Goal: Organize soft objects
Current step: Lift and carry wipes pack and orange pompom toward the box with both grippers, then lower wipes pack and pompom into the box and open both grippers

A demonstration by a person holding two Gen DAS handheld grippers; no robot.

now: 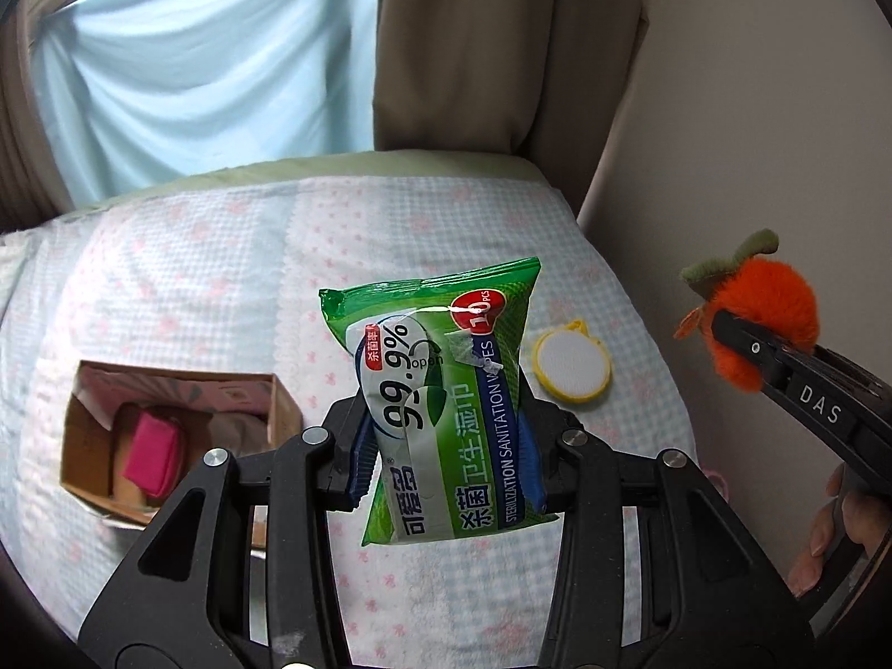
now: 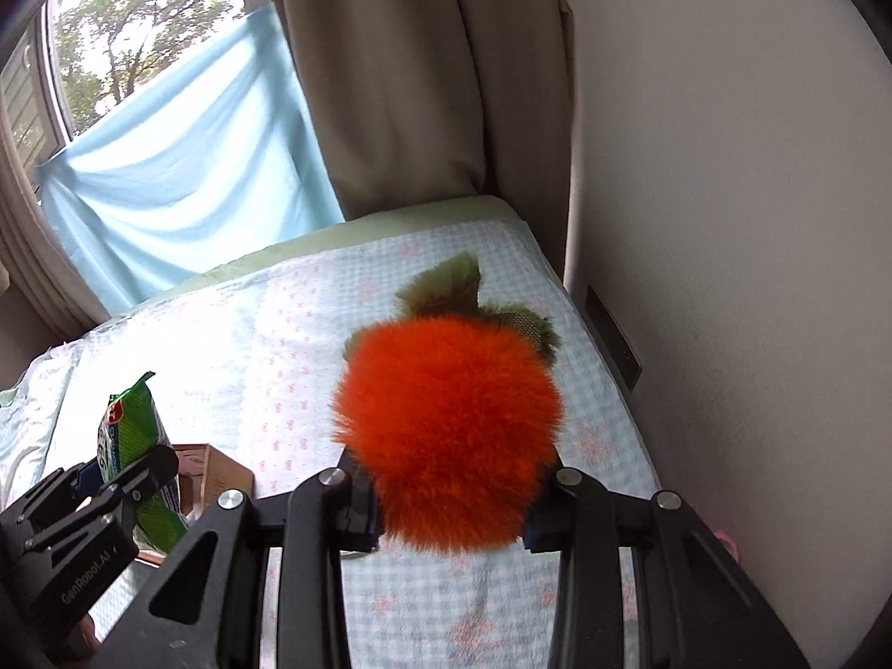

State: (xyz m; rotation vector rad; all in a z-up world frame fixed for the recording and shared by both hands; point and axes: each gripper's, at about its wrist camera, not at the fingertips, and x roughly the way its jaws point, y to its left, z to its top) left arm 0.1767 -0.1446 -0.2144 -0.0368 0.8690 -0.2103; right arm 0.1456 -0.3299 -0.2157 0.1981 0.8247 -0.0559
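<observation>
My left gripper (image 1: 443, 446) is shut on a green pack of wet wipes (image 1: 446, 384) and holds it upright above the bed; it also shows in the right wrist view (image 2: 131, 429). My right gripper (image 2: 449, 502) is shut on a fluffy orange plush fruit (image 2: 446, 435) with green leaves, held above the bed; the plush also shows in the left wrist view (image 1: 764, 312) at the right. A cardboard box (image 1: 89, 446) lies on the bed at the left with a pink pouch (image 1: 153, 460) inside. A round yellow-rimmed white pad (image 1: 568, 362) lies on the bed behind the wipes.
The bed has a pale checked cover (image 1: 195, 279) with pink bows. A wall (image 2: 725, 223) runs along its right side, with beige curtains (image 2: 390, 83) and a light blue cloth (image 1: 212, 67) over the window behind. A small pink thing (image 1: 716, 479) lies near the right edge.
</observation>
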